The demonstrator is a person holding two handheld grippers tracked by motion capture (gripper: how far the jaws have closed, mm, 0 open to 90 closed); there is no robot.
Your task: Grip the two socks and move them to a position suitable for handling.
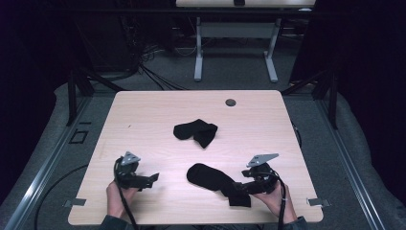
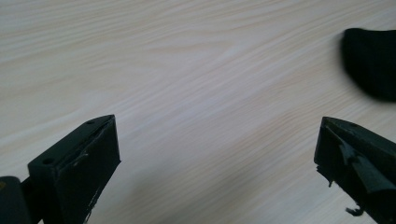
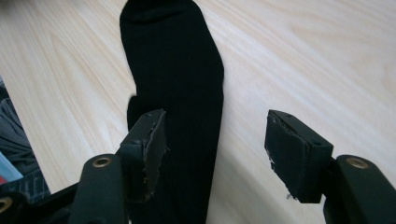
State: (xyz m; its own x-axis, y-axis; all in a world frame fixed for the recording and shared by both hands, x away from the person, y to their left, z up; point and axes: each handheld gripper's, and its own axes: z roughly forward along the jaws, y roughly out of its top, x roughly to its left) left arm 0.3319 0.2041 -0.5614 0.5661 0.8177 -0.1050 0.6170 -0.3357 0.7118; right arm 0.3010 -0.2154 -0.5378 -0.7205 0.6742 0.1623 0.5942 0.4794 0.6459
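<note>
Two black socks lie on the light wooden table (image 1: 143, 120). One sock (image 1: 195, 131) is crumpled near the middle. The other sock (image 1: 210, 176) (image 3: 180, 70) lies stretched out flat near the front edge. My right gripper (image 1: 238, 188) (image 3: 215, 121) hovers low over its near end, open; the sock runs between and under the jaws, and the pads do not press on it. My left gripper (image 1: 152, 178) (image 2: 214, 126) is at the front left, open wide over bare wood, with nothing between its jaws. One end of the flat sock (image 2: 371, 60) sits ahead of it to its right.
A dark round grommet (image 1: 231, 102) is set in the far part of the tabletop. Beyond the table, a second desk (image 1: 237, 28) stands on the carpet with cables (image 1: 153, 74) around it. Metal rails run along both sides of the table.
</note>
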